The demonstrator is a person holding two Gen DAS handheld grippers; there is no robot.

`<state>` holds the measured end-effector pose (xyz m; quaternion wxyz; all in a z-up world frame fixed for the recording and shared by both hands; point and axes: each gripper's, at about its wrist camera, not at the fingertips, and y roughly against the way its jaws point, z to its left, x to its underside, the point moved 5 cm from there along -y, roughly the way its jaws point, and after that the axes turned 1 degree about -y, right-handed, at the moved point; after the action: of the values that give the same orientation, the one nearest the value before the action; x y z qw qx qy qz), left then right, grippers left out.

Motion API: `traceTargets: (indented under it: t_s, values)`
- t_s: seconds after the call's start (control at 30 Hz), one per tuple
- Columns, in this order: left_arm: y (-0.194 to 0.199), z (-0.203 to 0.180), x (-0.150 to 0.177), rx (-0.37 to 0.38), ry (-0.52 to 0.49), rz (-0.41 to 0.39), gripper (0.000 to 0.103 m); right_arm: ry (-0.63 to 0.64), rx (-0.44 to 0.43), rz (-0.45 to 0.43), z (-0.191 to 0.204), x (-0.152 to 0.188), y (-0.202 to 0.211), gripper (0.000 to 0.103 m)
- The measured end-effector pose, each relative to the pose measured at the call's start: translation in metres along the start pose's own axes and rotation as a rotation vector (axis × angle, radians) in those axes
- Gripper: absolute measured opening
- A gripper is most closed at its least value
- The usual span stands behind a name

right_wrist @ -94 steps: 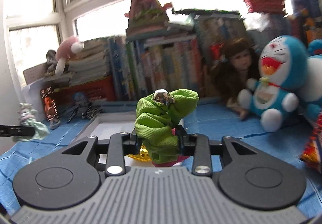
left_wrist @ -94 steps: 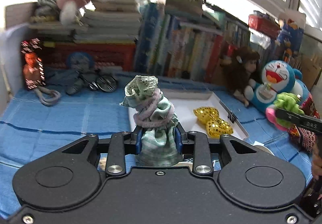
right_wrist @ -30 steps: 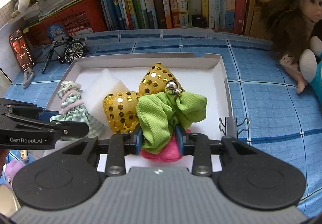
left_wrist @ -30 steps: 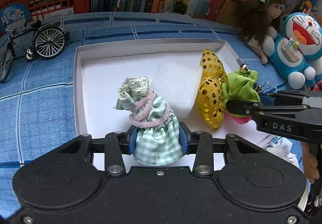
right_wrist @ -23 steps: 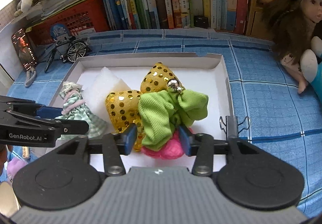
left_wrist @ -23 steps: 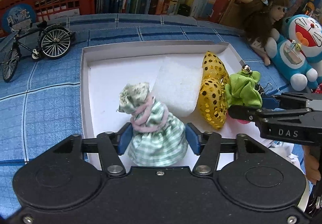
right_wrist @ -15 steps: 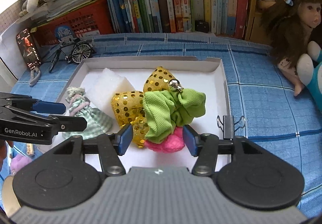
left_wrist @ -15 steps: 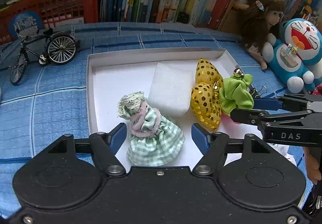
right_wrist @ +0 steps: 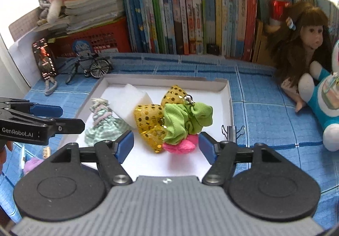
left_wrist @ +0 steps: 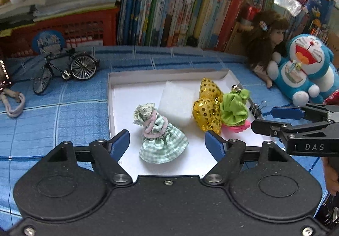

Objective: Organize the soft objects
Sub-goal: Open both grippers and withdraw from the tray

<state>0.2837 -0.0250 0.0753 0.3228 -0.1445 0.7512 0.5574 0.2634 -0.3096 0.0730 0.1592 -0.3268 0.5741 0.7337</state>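
Only rightward, purple plush [right_wrist: 31, 165] visible

Green gingham pouch [left_wrist: 162, 136], pink-tied, upright at white tray's [left_wrist: 111, 96] left. White foam block [left_wrist: 177, 101] behind it. Gold sequin bow [left_wrist: 206, 107] centre; lime scrunchie [left_wrist: 234, 108] over pink piece [left_wrist: 238, 128], tray's right.

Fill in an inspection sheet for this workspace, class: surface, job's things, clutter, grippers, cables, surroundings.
Surface: blue checked cloth, a white tray on it.
Job's things: in the tray, green checked dress, white foam block, gold sequin bow, green scrunchie lying on a pink piece.
Clutter: toy bicycle, binder clip, phone.
Grippers: left gripper and right gripper open, jaws just opened, nothing held.
Cables: nothing seen.
Surroundings: books, red basket, doll, blue plush.
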Motion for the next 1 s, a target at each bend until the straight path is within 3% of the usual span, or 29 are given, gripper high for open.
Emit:
traceTargets:
  t_s: [0.4,0.77,1.0]
  values:
    - [0.063,-0.007,0.036,0.03,-0.003,-0.13,0.08,0.063,-0.041,-0.136,0.025,0.02,0.054,0.086]
    - [0.103,-0.013,0.08,0.062,-0.007,-0.203,0.083,0.101,-0.098,-0.234,0.045,0.049,0.092,0.088]
    - [0.127,-0.013,0.113,0.026,-0.035,-0.262,0.085,0.154,-0.097,-0.282,0.057,0.075,0.106,0.089]
